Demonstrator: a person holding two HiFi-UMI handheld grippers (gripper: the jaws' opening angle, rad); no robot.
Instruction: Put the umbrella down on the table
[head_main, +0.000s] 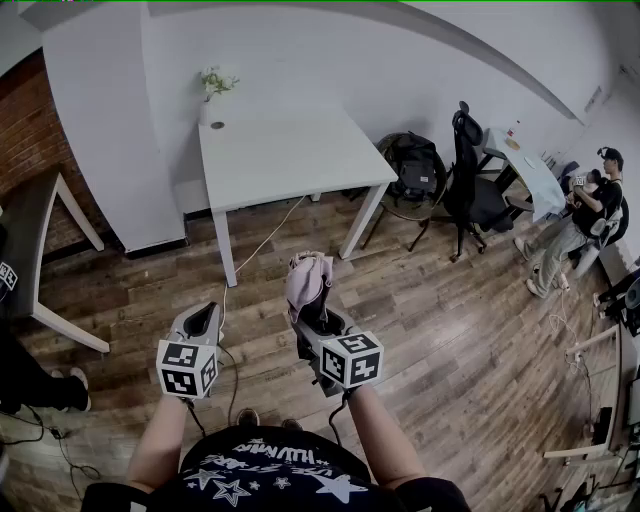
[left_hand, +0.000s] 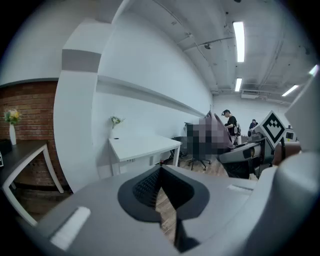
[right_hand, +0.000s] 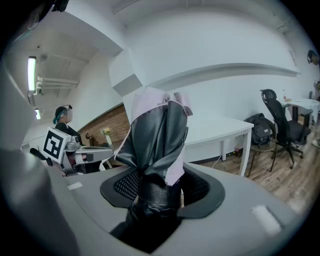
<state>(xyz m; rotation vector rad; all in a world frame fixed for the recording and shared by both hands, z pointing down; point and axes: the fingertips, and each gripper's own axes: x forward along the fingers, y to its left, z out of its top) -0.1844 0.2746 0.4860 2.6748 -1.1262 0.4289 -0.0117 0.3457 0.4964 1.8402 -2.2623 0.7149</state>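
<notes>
"Two grippers, one in each hand. Which one has the umbrella (right_hand: 156, 131)?"

"The right gripper (right_hand: 157, 189). Its jaws stand fairly wide, but they are clamped on the dark, bunched lower end of the folded umbrella. The rest sticks up and forward out of them, lilac cloth on the outside and dark folds within."

"And the left gripper (left_hand: 160, 171)?"

"It holds nothing. Its jaws are together at the tips, with only the wooden floor (head_main: 455, 330) showing through the slit beneath. It sits level with the other gripper, just beside it, on the person's left."

"So where is the umbrella compared with the white table (head_main: 290, 150)?"

"Well apart from it. The person stands out on the floor, facing the table, and holds the umbrella in the air in front of the body. It isn't touching anything but the jaws."

"Is anything on the table?"

"A small vase of flowers (head_main: 213, 90) stands at the far corner by the wall, with a little dark round thing near it that I can't make out. A cable (head_main: 268, 238) trails from under the tabletop across the boards."

"What about the rest of the room?"

"A black office chair (head_main: 468, 185) and a dark backpack (head_main: 412, 165) are to the right of the table. Another person (head_main: 582, 215) is seated further right."
</notes>
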